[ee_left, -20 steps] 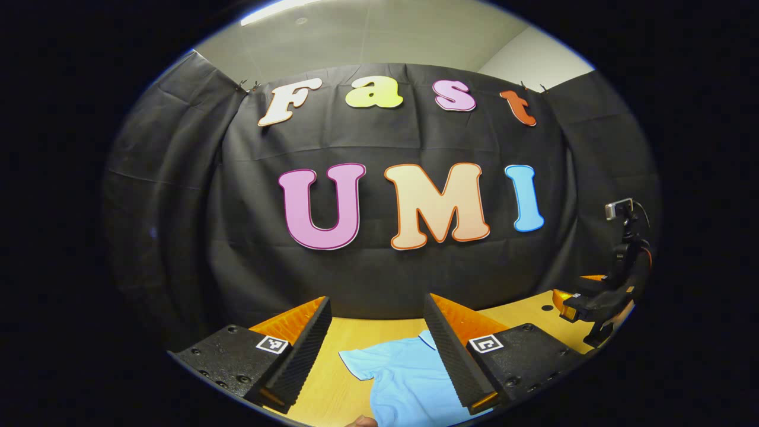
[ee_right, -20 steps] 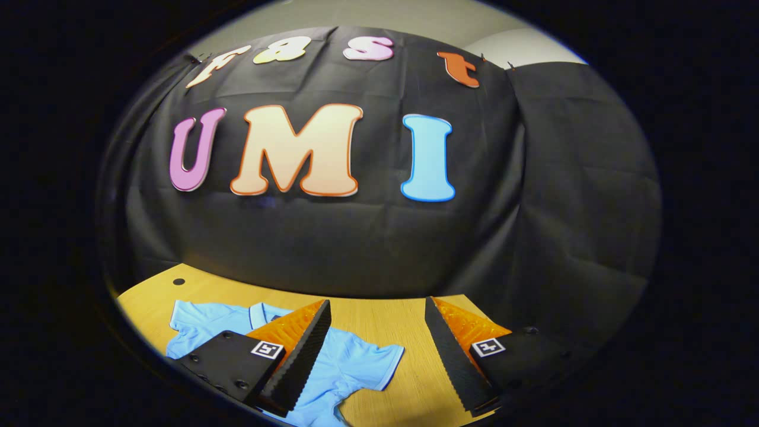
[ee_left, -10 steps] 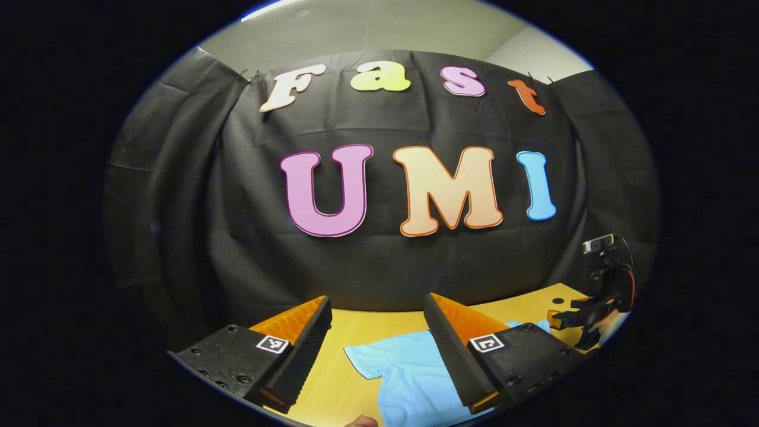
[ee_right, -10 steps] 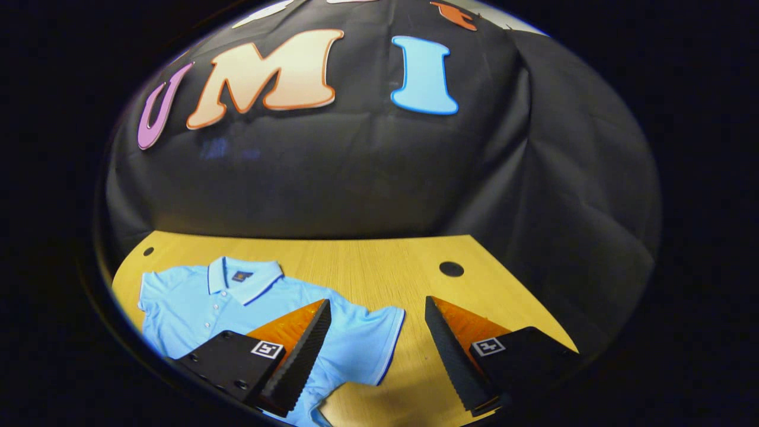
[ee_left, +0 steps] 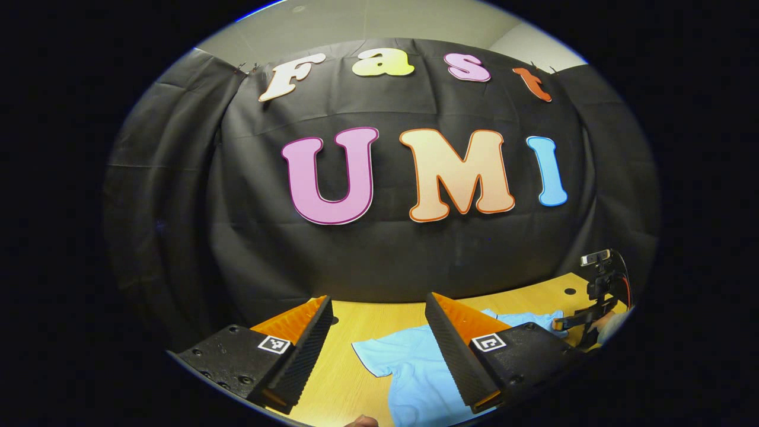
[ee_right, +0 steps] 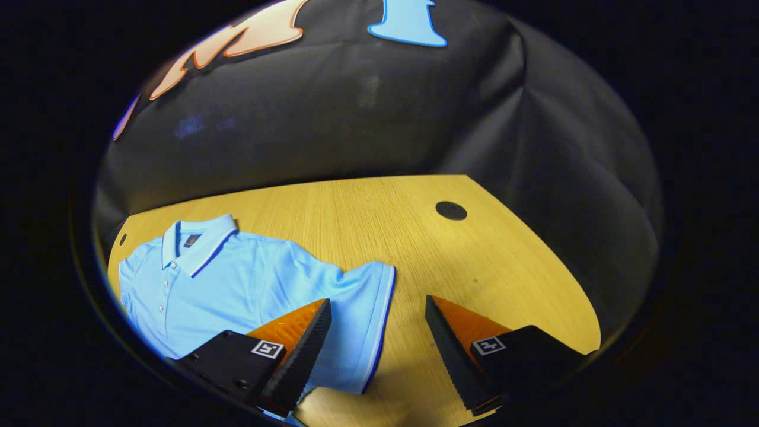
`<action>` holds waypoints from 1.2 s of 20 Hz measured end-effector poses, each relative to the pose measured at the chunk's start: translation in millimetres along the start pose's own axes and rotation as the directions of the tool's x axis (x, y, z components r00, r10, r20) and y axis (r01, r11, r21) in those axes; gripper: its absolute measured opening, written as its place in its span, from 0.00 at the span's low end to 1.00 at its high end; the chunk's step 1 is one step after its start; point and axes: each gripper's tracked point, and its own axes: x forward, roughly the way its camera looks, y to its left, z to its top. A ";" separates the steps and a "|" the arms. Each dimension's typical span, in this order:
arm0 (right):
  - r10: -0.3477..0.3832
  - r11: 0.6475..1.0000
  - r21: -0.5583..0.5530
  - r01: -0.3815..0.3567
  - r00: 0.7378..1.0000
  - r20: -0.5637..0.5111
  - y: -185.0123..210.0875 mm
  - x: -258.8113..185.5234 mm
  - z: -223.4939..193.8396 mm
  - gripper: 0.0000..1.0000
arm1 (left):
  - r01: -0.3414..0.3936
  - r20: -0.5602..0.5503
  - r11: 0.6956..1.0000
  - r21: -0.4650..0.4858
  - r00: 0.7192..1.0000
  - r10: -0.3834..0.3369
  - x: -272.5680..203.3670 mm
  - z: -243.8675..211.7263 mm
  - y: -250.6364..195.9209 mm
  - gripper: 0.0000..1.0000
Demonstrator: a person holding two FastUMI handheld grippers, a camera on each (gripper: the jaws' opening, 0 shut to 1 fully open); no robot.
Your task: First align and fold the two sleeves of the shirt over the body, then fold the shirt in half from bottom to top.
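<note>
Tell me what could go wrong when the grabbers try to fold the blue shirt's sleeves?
1. The right gripper is open with one finger over the sleeve and the other over bare table; closing there might catch only the cuff edge, which could slip out.
2. The shirt lies loose on smooth wood, so pulling one sleeve might drag it crooked.
3. The left gripper might pinch two layers at once.

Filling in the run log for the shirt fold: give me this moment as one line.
stage: approach | shirt: flat on table, sleeves unfolded | left hand-held gripper: open above sleeve | right hand-held gripper: open over sleeve cuff | nothing grasped
</note>
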 end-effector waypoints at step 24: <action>0.369 0.912 0.165 -0.375 0.927 0.070 126.9 -52.7 37.3 0.02 | -0.020 -0.038 0.999 -0.047 0.999 0.018 6.4 -11.9 -3.2 0.95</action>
